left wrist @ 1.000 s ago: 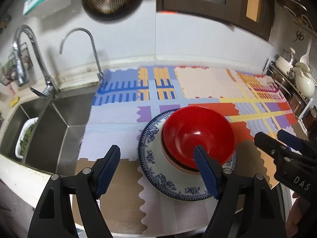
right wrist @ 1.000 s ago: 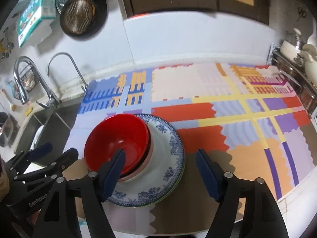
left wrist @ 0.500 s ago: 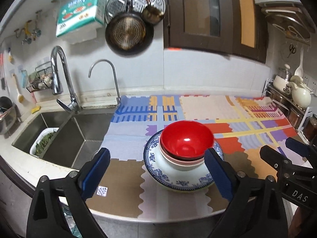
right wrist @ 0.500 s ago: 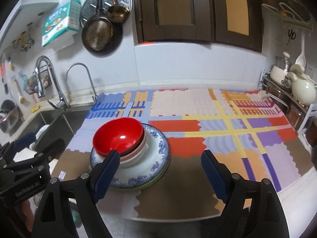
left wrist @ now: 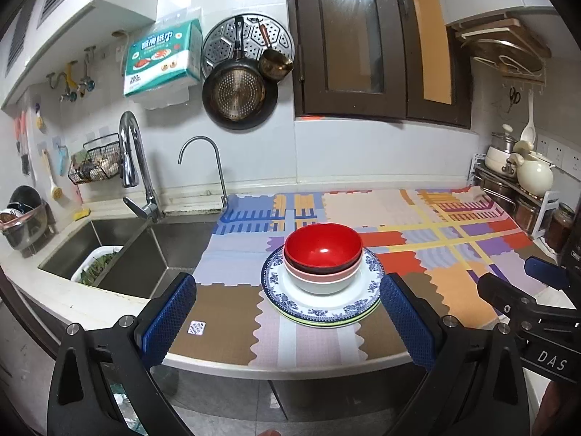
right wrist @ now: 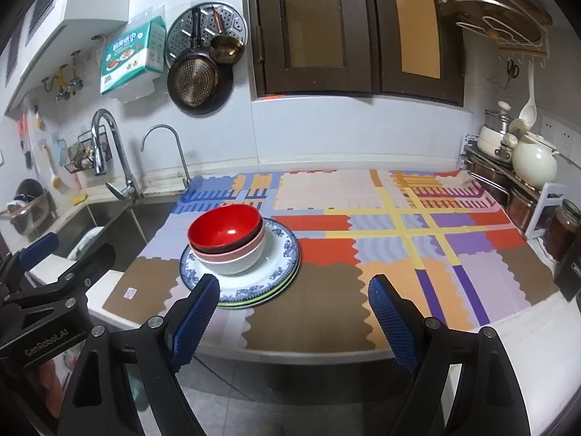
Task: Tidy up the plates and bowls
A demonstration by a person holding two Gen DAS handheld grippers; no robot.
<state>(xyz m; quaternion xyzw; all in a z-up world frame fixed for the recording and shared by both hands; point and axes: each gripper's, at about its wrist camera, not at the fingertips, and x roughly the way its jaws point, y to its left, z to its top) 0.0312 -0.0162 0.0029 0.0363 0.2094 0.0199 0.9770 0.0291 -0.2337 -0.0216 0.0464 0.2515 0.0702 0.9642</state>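
Stack: red bowl [left wrist: 323, 245] nested in a dark bowl, a pink bowl [left wrist: 321, 272] and a white bowl [left wrist: 319, 282], all on a blue-patterned plate [left wrist: 321, 303] with at least one more plate under it (green rim shows). It sits on the patchwork mat [left wrist: 454, 250], near the counter's front edge and nearer the sink [left wrist: 120, 250] end.

Left gripper [left wrist: 287, 314]: jaws spread wide, nothing held, short of the front edge. Right gripper [right wrist: 294, 314]: likewise released and empty, off the front edge.

Judgement: stacking looks complete; step in hand appears to be pulling clear. To do it well, keep both grippers wide apart and level, avoiding the plate rim. Bowls look slightly off-centre to the left; a nudge could tip them.
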